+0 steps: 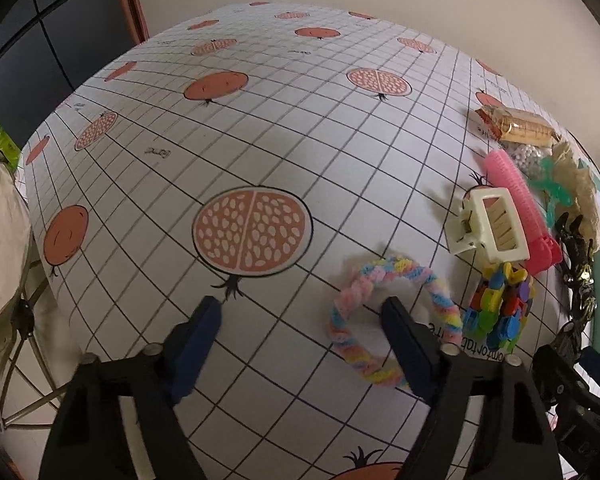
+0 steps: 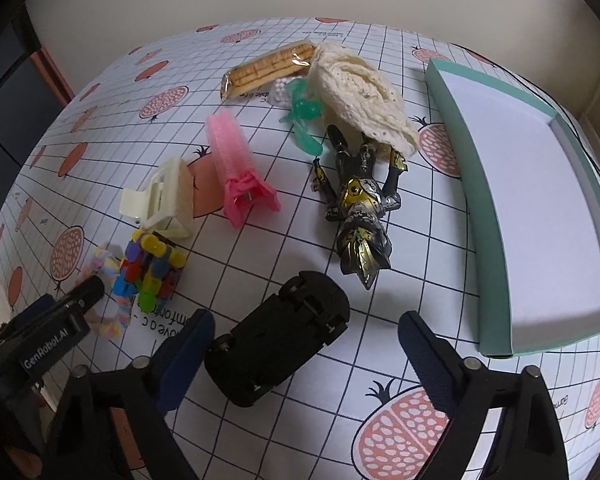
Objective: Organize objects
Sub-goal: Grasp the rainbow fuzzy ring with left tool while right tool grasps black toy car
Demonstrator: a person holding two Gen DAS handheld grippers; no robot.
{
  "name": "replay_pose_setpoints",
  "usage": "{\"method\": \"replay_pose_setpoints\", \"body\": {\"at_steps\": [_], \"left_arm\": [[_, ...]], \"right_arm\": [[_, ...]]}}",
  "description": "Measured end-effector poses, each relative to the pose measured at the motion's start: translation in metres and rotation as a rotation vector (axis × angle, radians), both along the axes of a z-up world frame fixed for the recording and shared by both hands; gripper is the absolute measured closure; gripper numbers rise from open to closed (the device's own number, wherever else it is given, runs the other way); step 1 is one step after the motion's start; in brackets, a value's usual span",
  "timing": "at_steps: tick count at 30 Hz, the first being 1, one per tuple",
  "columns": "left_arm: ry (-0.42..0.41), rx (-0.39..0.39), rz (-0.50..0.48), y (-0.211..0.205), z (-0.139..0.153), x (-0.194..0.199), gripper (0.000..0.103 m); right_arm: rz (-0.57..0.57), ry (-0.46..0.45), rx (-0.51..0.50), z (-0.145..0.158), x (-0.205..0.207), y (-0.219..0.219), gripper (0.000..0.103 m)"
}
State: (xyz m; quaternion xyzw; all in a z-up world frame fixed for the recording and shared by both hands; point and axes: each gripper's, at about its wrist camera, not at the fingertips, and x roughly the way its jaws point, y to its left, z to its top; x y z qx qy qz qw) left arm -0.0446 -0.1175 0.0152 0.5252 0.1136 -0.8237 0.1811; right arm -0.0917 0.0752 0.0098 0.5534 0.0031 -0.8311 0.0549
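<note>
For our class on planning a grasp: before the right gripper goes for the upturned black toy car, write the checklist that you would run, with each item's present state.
1. Right gripper open: ok, its jaws stand wide apart.
2. Black toy car within the jaws' line: ok, it lies wheels up just ahead, nearer the left finger.
3. Car free of neighbours: ok, the armoured figure and the coloured block cluster lie apart from it.
4. Teal box ready to take things: ok, nothing lies on the white floor that shows.
5. Left gripper out of the way: cannot tell; it is open over the pastel braided ring, close by the car.
</note>
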Motion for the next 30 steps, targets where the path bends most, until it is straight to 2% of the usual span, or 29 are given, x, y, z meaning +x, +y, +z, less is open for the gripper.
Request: {"method": "replay_pose_setpoints", "body": {"at_steps": [2, 8, 13, 19, 21, 23, 26, 30], "left_arm": [[0.001, -0.001, 0.001, 0.000, 0.000, 0.000, 0.024], [0.013, -0.005, 0.006, -0.002, 0.001, 0.000, 0.030], [0.028, -0.013, 0.021, -0.004, 0.002, 0.001, 0.042], [0.041, -0.021, 0.034, -0.006, 0.004, 0.002, 0.050], [0.046, -0.020, 0.043, -0.008, 0.004, 0.003, 0.055], [0.051, -0.021, 0.059, -0.011, 0.004, 0.004, 0.060], [0.056, -0.021, 0.070, -0.013, 0.004, 0.005, 0.064], [0.059, -0.024, 0.076, -0.014, 0.004, 0.005, 0.068]], "right_arm": [[0.005, -0.004, 0.004, -0.001, 0.000, 0.000, 0.019], [0.004, -0.018, 0.000, -0.003, -0.001, 0.002, 0.030], [0.000, -0.021, 0.007, -0.002, -0.002, 0.005, 0.040], [-0.005, -0.029, -0.001, -0.002, -0.004, 0.007, 0.044], [-0.005, -0.029, -0.003, -0.002, -0.005, 0.008, 0.045], [-0.010, -0.028, -0.003, -0.002, -0.006, 0.009, 0.049], [-0.022, -0.026, -0.006, -0.001, -0.007, 0.012, 0.059], [-0.028, -0.026, -0.016, 0.000, -0.008, 0.015, 0.063]]}}
